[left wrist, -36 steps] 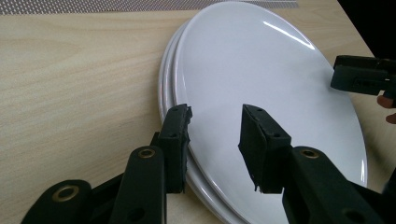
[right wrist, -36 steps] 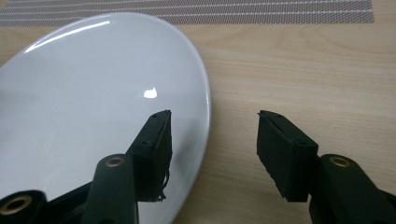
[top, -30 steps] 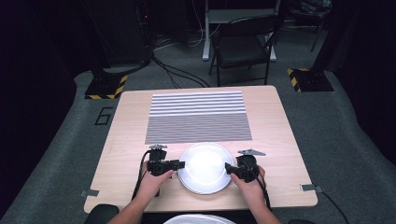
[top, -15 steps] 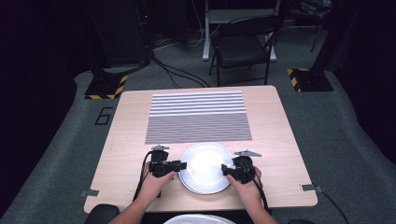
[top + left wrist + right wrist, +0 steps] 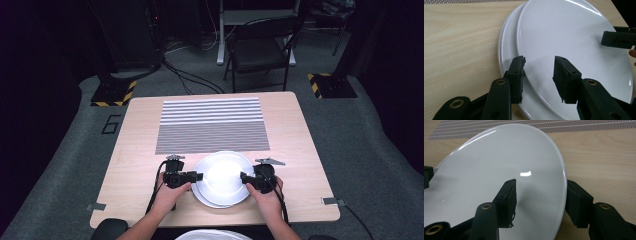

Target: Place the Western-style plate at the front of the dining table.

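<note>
Since a second ago both hands have barely shifted, and the top plate (image 5: 222, 172) sits in much the same spot near the front edge of the surface (image 5: 135, 150), with the right tongs (image 5: 248, 178) having just been closing on its rim. From above, the left tongs (image 5: 196, 176) reach in from the left side of the plate and the right tongs from the right side, each held in a hand. Seen from the left tongs (image 5: 537, 75), one jaw lies under the rim of the top plate (image 5: 574, 40) and the other above it, gripping that edge, while a second plate (image 5: 506, 42) lies beneath and peeks out on the left. Seen from the right tongs (image 5: 540, 200), one jaw rests on the upper face of the plate (image 5: 499, 162) and the other sits outside its rim; whether the pads press on it I cannot tell. Behind the plates lies a striped mat (image 5: 210, 125).
</note>
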